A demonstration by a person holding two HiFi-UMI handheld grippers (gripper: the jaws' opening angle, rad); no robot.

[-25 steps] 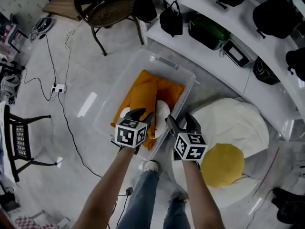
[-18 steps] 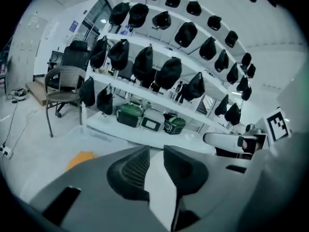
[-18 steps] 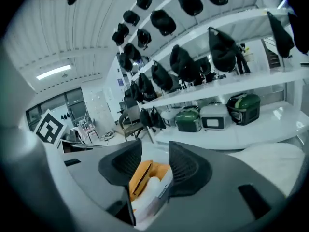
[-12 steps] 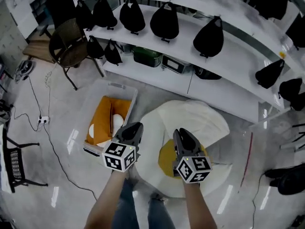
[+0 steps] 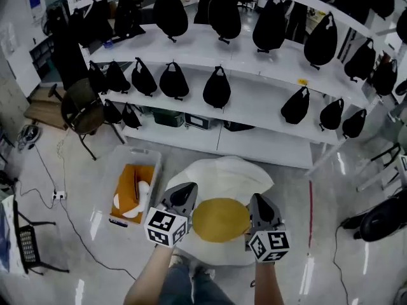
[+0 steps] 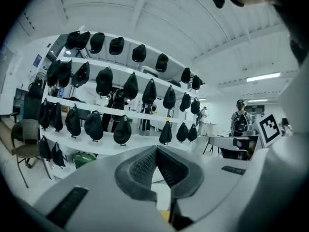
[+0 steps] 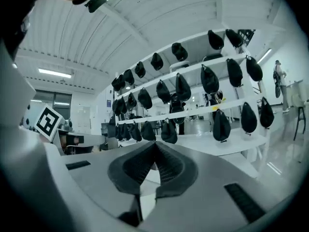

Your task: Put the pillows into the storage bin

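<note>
The storage bin (image 5: 109, 182) stands on the floor at the person's left. It already holds an orange pillow (image 5: 130, 180) with a white pillow (image 5: 142, 192) lying on top of it, so that part of the job looks done. A round yellow pillow (image 5: 220, 220) lies outside the bin on a big white cushion (image 5: 222, 170), right in front of the person, and is probably the next one to go in.

The left gripper (image 5: 184, 192) and the right gripper (image 5: 261, 203) are held up on either side of the yellow pillow. They point roughly level at the shelves (image 5: 254, 103) of black bags (image 5: 217, 88), not down at the pillow. Both sets of jaws have just been closing, and both are now clenched pad to pad with nothing between them. They would have to spread again before they could take hold of the pillow.
</note>
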